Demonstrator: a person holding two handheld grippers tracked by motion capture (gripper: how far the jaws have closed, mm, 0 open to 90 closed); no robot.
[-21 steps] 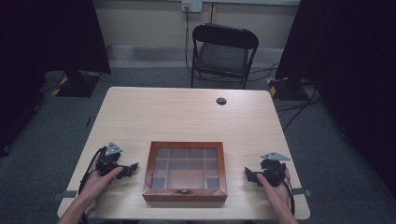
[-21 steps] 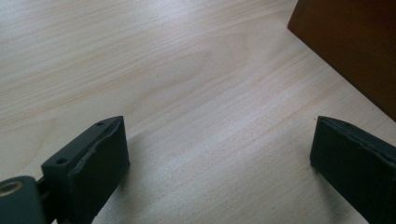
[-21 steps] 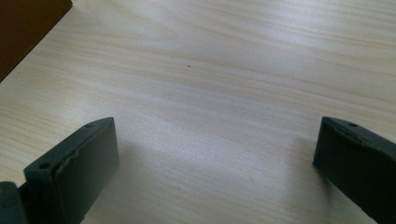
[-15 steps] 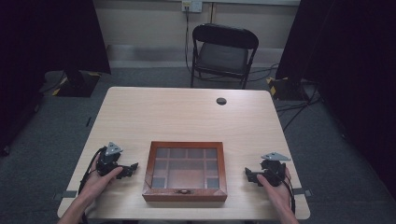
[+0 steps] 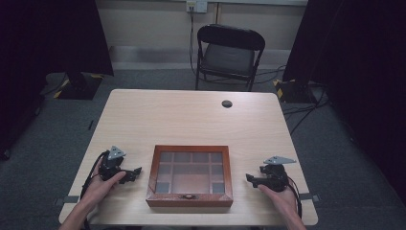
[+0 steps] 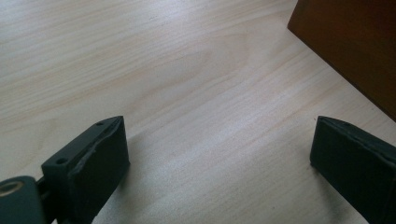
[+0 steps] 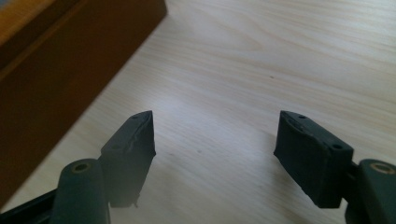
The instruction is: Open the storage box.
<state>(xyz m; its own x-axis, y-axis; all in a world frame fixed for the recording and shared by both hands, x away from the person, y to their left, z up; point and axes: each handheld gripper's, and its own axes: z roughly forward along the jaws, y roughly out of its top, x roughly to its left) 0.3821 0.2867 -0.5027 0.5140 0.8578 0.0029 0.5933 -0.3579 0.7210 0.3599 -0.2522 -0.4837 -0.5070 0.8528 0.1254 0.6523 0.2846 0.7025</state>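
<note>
The box (image 5: pixel 190 175) sits low in the middle of the high view, lid down, with the left gripper (image 5: pixel 135 171) at its left and the right gripper (image 5: pixel 250 179) at its right, both resting on the table (image 5: pixel 191 120). Both have jaws spread wide, holding nothing. This looks like the start: next, I judge, a gripper must reach the clasp (image 5: pixel 189 196) at the lower edge to lift the lid.

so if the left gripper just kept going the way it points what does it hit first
Most likely the wooden box: the left gripper, jaws open, points toward its left side wall across bare table, though its exact heading is hard to judge.
</note>
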